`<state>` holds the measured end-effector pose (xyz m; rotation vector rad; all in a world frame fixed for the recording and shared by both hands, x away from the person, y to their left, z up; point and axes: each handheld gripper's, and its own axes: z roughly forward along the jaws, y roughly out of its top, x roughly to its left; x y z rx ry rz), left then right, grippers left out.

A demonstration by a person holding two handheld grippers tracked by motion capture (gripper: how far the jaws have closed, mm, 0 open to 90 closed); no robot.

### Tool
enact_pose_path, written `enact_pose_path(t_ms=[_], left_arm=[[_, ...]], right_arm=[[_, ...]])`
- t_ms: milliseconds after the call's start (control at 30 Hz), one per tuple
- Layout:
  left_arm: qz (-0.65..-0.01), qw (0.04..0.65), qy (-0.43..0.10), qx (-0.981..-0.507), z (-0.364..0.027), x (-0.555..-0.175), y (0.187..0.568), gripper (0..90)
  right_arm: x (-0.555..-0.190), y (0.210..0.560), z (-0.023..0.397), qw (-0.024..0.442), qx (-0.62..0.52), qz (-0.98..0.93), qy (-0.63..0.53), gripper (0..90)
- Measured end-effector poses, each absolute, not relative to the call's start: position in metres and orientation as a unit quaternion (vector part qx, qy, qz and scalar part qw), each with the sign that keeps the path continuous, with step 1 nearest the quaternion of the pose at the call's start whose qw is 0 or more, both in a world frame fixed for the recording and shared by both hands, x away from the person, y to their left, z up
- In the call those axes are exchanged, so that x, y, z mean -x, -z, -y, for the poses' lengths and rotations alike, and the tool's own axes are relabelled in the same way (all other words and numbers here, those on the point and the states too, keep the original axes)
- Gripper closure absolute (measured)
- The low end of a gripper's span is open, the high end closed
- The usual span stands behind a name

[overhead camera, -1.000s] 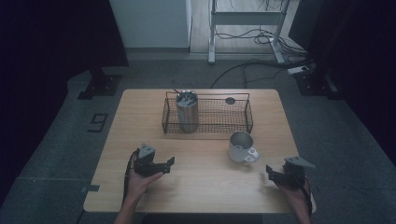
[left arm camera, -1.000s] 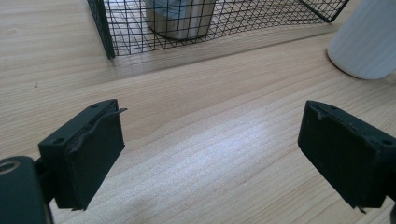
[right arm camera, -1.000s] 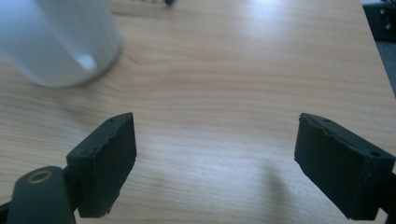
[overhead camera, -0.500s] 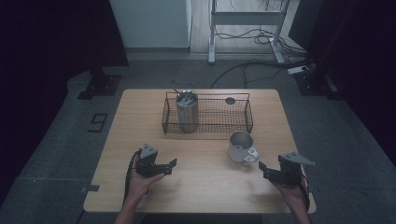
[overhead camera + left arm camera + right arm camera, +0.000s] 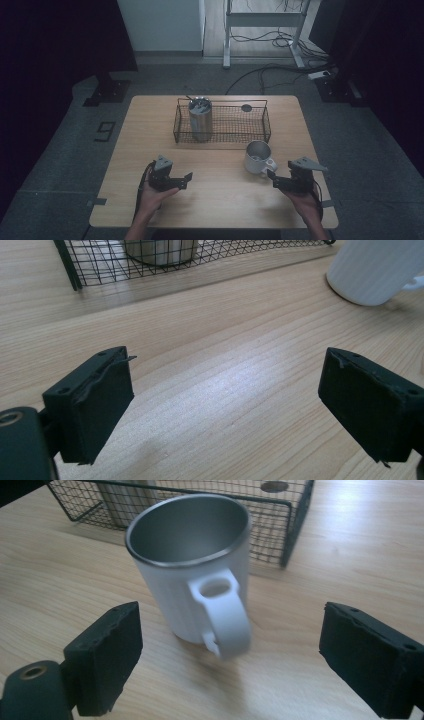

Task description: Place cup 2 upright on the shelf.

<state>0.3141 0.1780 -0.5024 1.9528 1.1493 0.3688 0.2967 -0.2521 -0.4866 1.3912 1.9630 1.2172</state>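
While it stands upright on the wooden table (image 5: 215, 200), just in front of the wire basket (image 5: 222, 122), the white mug (image 5: 258, 157) has its handle turned toward the right gripper (image 5: 274, 178). That gripper, held in the person's right hand (image 5: 302, 200), sits just beside the mug without touching it, its jaws spread wide and empty. In the right gripper view, the mug (image 5: 192, 565) stands between and beyond the two black jaws, showing a metal-lined inside and a hole through the top of the handle, details the high view is too small to give. Well apart to the left, the left gripper (image 5: 186, 178) rests low over bare table, jaws open and holding nothing. Its own view shows the mug's ribbed white side (image 5: 375, 270) at the upper right. From above, a metal canister (image 5: 200, 119) stands inside the basket's left end.
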Motion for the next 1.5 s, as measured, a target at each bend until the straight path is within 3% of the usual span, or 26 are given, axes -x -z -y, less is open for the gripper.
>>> enact_pose_path(t_ms=[1500], left_arm=[[-0.451, 0.409, -0.139, -0.781, -0.179, -0.31, 0.505, 8.7]], right_arm=[[-0.358, 0.487, 0.205, 0.209, -0.478, -0.757, -0.394, 0.0]])
